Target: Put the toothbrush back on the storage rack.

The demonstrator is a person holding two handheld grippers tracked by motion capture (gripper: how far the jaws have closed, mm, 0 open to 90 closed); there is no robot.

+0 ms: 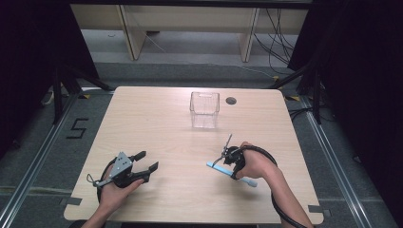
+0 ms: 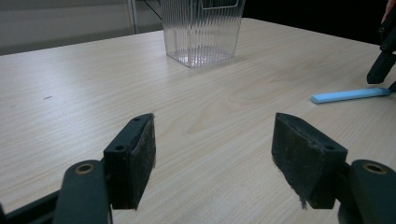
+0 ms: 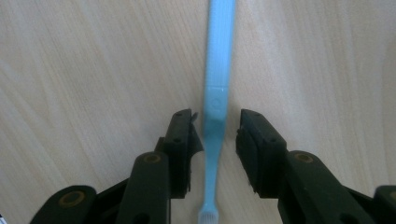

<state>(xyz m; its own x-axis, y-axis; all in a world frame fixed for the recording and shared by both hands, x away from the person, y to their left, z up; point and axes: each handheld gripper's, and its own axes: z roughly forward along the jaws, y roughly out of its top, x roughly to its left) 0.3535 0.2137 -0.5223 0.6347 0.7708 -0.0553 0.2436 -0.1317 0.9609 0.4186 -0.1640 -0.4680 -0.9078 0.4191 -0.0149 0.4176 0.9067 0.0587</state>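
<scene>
A light blue toothbrush (image 1: pixel 215 166) lies flat on the wooden table (image 1: pixel 161 128) at the right front. My right gripper (image 1: pixel 228 163) points down over it, open. In the right gripper view its jaws stand on either side of the toothbrush (image 3: pixel 217 88) handle with narrow gaps, and the bristle end lies back toward the gripper (image 3: pixel 216 125) body. My left gripper (image 1: pixel 148 160) rests low at the left front, held in a hand, open with nothing between its pads (image 2: pixel 141 154). A clear ribbed plastic cup (image 1: pixel 205 110) stands upright beyond both grippers.
In the left gripper view the cup (image 2: pixel 201 30) is straight ahead, and the toothbrush (image 2: pixel 350 95) and the other gripper's black jaw tip (image 2: pixel 382 63) are at the far right. A round grommet hole (image 1: pixel 231 100) sits near the table's far edge. Bare wood lies between the grippers.
</scene>
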